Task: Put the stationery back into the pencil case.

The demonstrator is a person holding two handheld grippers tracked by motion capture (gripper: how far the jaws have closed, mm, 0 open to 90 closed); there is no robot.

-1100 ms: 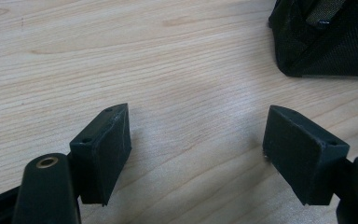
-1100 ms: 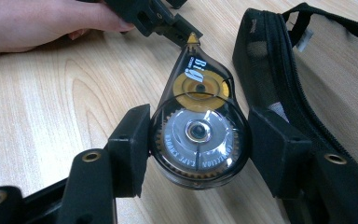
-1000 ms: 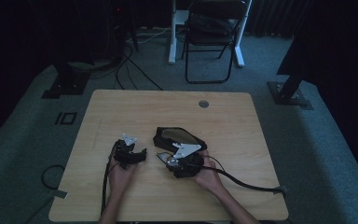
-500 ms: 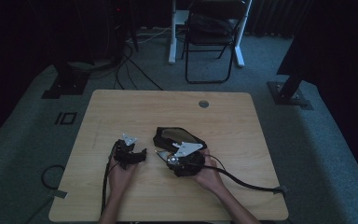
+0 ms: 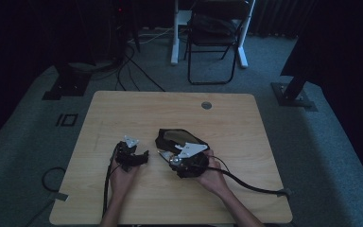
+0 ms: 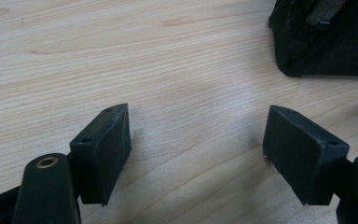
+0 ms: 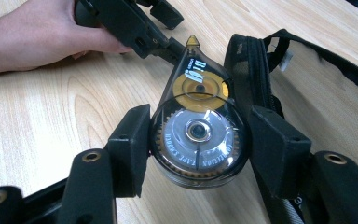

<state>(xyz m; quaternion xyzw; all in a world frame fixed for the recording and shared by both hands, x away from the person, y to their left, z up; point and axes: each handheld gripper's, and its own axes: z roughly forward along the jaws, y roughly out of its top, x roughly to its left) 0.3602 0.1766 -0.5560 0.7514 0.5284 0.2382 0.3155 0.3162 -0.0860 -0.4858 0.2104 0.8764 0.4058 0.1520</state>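
Currently: right gripper (image 7: 198, 154) clamps the clear teardrop-shaped plastic correction-tape dispenser (image 7: 198, 126).
I keep pressure even beside the black fabric pouch (image 7: 261, 70); left gripper (image 6: 198, 149) gapes empty.

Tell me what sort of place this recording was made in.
Probably a dim lab or studio set up for recording, not a home. A bare wooden table stands on grey carpet, cables trail across the floor, stand bases sit around it, and a folding chair stands behind.
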